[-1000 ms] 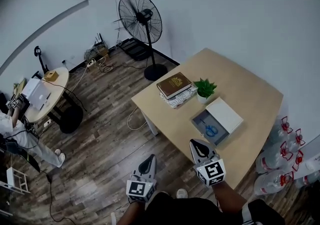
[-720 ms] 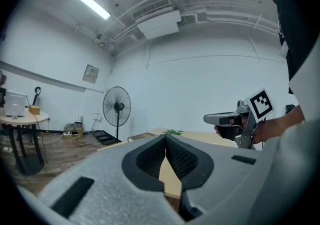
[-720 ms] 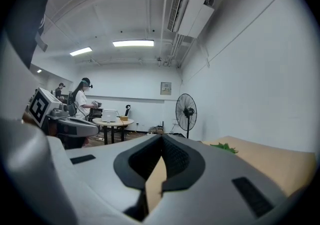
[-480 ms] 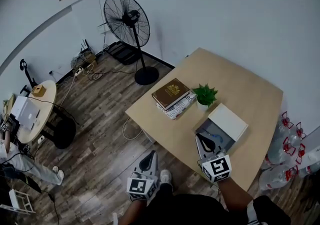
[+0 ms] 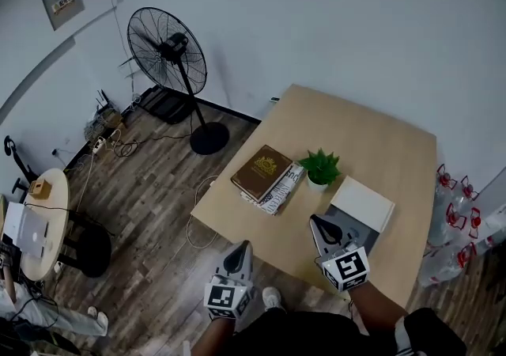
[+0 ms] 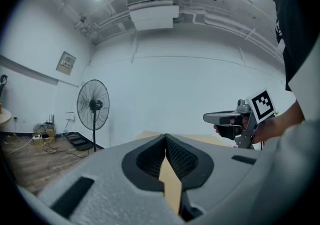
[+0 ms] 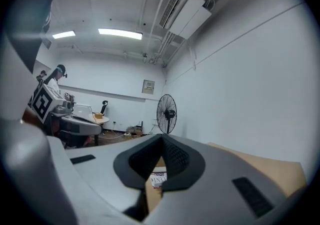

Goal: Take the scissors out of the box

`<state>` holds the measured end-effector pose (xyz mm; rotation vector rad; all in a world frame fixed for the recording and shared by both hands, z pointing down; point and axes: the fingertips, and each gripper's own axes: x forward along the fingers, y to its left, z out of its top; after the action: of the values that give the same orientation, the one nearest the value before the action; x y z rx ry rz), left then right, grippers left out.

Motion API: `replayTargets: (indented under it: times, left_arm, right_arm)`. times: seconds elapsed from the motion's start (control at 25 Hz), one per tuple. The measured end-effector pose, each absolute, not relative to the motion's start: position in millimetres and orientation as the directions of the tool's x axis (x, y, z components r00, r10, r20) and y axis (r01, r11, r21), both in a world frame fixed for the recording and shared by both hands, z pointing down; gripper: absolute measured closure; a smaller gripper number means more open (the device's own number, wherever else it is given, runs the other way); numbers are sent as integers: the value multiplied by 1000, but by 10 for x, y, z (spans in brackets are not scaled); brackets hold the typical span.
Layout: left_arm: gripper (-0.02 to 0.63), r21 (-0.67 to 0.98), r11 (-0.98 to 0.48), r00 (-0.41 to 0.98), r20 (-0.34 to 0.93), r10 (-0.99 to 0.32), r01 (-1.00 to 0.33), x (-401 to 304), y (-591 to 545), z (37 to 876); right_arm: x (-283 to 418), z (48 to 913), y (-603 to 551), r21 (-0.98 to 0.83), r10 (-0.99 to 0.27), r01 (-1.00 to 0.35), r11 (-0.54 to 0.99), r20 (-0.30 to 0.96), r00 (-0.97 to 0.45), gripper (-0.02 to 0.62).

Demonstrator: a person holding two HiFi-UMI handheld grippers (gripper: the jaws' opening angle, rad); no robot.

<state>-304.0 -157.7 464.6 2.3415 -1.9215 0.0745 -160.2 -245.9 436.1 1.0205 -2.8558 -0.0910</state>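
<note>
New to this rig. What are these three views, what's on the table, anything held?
No robot: a person carries a two-jaw tool in each hand. The head view looks down on the left hand-held gripper and right hand-held gripper. The other two views come from cameras riding on each, looking along its jaws. Both are shut, holding nothing. The table holds stacked books, a potted plant, a grey box and its white lid. No scissors show.

No legible print anywhere, not on the brown book (image 5: pixel 262 170) or wall panel (image 5: pixel 62 0)
</note>
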Motion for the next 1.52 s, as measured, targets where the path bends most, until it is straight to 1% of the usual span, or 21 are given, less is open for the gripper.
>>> replayTargets:
  times: [0.24, 0.36, 0.52, 0.68, 0.92, 1.12, 1.24, 1.52]
  left_arm:
    - [601, 67, -274, 280, 120, -952, -959, -3151, -1913, 4702]
    - [601, 73, -343, 350, 146, -925, -937, -3097, -2042, 4756]
    - [601, 58, -427, 431, 121, -894, -902, -2976, -2265, 4779]
    - [601, 64, -487, 491, 118, -863, -871, -2818, -2486, 4791]
    - [601, 80, -543, 548, 159, -821, -836, -2598, -2740, 4904]
    - [601, 76, -562, 567, 134, -813, -824, -2432, -2926, 4906]
    - [601, 83, -564, 569, 147, -809, -822, -2354, -2986, 4961]
    - [601, 92, -555, 562, 182, -807, -827, -2166, -3088, 5091]
  right_arm:
    - [-1664, 4435, -2721, 89, -681, -675, 733, 111, -724, 601]
    - [-1640, 4512, -2784, 92, -702, -697, 712, 132, -700, 601]
    - [-1497, 4618, -2898, 81, -745, -744, 663, 162, -647, 601]
    - [-1299, 4883, -3007, 82, -745, -756, 649, 269, -610, 601]
    - [-968, 5375, -3117, 103, -700, -743, 661, 440, -562, 598]
    - [-668, 5818, -3105, 94, -614, -718, 690, 600, -513, 509]
    - [-478, 6099, -3110, 99, -566, -705, 702, 678, -469, 473]
    - [-149, 6726, -3128, 119, -419, -605, 787, 822, -384, 460]
